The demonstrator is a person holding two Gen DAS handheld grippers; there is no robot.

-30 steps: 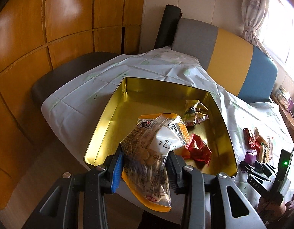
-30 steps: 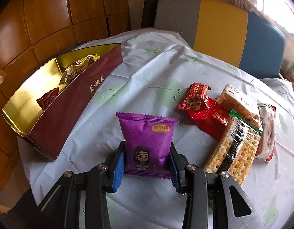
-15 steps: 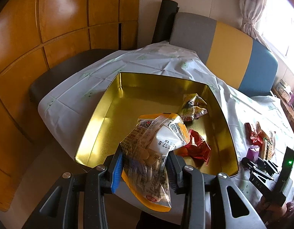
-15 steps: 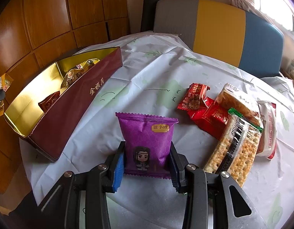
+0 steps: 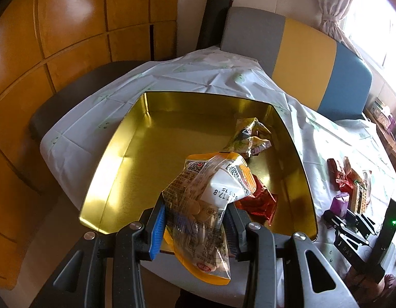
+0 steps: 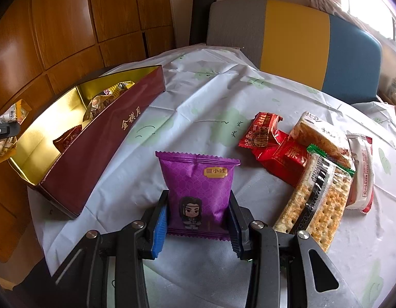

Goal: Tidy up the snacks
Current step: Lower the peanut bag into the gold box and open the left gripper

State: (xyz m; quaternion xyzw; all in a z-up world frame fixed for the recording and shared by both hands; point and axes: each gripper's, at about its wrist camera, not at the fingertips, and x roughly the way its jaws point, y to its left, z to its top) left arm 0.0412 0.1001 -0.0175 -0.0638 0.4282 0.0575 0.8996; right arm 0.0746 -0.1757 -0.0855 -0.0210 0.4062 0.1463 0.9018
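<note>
My left gripper (image 5: 195, 223) is shut on a clear-and-orange peanut snack bag (image 5: 205, 205) and holds it above the near edge of the gold-lined tin box (image 5: 126, 138). A red packet (image 5: 259, 202) and a yellow-brown packet (image 5: 251, 136) lie inside the box. My right gripper (image 6: 196, 220) is shut on a purple snack packet (image 6: 198, 187), upright over the tablecloth. The box (image 6: 105, 138), maroon outside, stands to its left. Red packets (image 6: 272, 143) and cracker packs (image 6: 318, 195) lie to its right.
The round table wears a white cloth (image 6: 198, 107). A grey, yellow and blue chair (image 6: 295, 41) stands behind it. Wooden panels (image 5: 69, 38) are on the left. The right gripper shows in the left wrist view (image 5: 352, 225) beside the snack pile.
My left gripper has risen and moved over the box's near edge with the peanut bag. My right gripper has lifted the purple packet slightly.
</note>
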